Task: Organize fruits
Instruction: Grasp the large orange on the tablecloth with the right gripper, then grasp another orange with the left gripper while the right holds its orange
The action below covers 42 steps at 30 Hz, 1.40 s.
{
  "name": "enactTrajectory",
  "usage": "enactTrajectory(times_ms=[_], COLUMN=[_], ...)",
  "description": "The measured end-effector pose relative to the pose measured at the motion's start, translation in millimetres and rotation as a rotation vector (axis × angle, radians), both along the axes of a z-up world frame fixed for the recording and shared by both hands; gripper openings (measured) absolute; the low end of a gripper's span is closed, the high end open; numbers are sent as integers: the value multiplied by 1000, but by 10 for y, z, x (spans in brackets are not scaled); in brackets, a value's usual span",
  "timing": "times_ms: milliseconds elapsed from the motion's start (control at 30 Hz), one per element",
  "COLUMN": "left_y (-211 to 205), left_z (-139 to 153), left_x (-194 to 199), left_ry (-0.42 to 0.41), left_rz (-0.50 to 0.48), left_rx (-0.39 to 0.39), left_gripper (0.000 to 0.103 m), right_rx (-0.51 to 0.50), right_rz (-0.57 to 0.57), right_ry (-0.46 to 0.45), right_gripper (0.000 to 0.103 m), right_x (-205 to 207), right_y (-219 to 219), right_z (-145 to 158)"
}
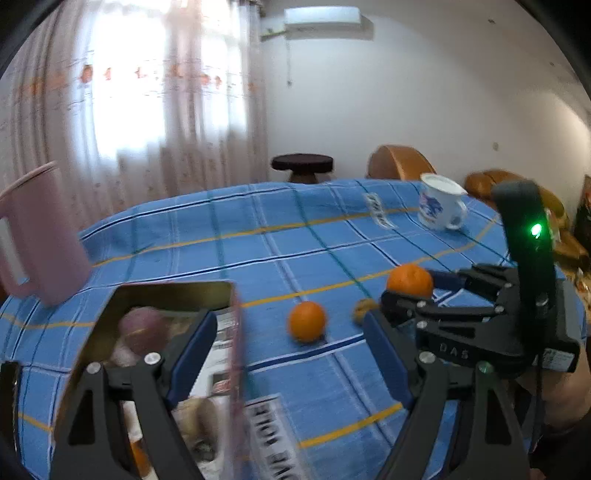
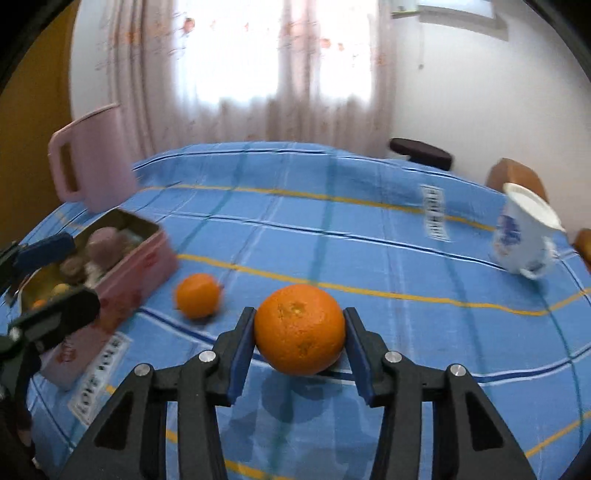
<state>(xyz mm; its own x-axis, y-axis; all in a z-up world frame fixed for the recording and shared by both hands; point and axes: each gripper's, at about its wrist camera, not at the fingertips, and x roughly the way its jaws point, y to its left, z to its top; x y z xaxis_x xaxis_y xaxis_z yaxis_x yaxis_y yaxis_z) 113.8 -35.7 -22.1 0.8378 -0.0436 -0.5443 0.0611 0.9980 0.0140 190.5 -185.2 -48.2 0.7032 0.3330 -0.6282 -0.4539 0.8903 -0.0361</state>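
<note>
Pinching a big orange (image 2: 300, 329) between its blue pads, the right gripper (image 2: 300, 345) holds it just over the blue cloth (image 2: 369, 236). A smaller orange (image 2: 197, 295) lies between it and the pink tin (image 2: 144, 266). The left gripper (image 1: 291, 354) is spread wide, one finger over the tin, holding nothing.

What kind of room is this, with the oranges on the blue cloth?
Probably a room in someone's home. A table wears a blue checked cloth, sheer curtains hang over a bright window, an air conditioner sits high on the wall, and a mug stands nearby.
</note>
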Motion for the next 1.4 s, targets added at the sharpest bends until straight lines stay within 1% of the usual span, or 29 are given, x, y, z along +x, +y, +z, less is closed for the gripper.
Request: enactTrajectory(times_ms=[67,133,167,200,233,300,333,400,600,633,667,733,833,967,1033,1233,1400], left_y=[-103,-171,-202,-239,-256,-272,-275,-276,-229,-235,-236,-197,-146,-105,-81,-43,67], left_z=[-40,-100,-129,-170,-205,-283,-313,-346,-383,-400,-421,-468,-455,-434,-421,-390,-359], left_x=[128,270,329,403,456,577,615,671,831,855,883,926,919,876,845,752,662], left_ry=[25,64,78,101,120,166,184,189,220,223,227,246,241,224,214,198,172], left_rz=[-12,-17,-18,-27,-30,-35,-39,-13,38,45,51,80,79,77,68,46,40], left_rx=[11,13,19,27,30,30,24,54,83,96,109,114,94,83,73,36,-46], left_gripper=[82,82,77,70,68,55,53,53,53,53,56,56,55,42,38,37,37], right_rx=[10,20,42,46,44,47,48,56,71,70,68,64,65,80,91,98,98], right_rz=[-25,-39,-35,-36,-36,-28,-29,-21,-22,-22,-22,-22,-22,-24,-24,-23,-21], right_ry=[-9,1,2,-5,-11,-15,-18,-24,-17,-16,-14,-14,-12,-13,-19,-37,-53], right_gripper=[48,48,48,48,48,48,48,48,48,48,48,48,48,48,48,48,48], right_x=[29,66,65,54,50,41,35,4,9,9,11,11,16,14,3,-29,-62], right_y=[-135,-197,-226,-239,-243,-233,-234,-245,-277,-282,-277,-265,-266,-284,-302,-314,-327], right_z=[8,-8,7,17,22,23,26,33,32,30,28,25,25,31,38,60,86])
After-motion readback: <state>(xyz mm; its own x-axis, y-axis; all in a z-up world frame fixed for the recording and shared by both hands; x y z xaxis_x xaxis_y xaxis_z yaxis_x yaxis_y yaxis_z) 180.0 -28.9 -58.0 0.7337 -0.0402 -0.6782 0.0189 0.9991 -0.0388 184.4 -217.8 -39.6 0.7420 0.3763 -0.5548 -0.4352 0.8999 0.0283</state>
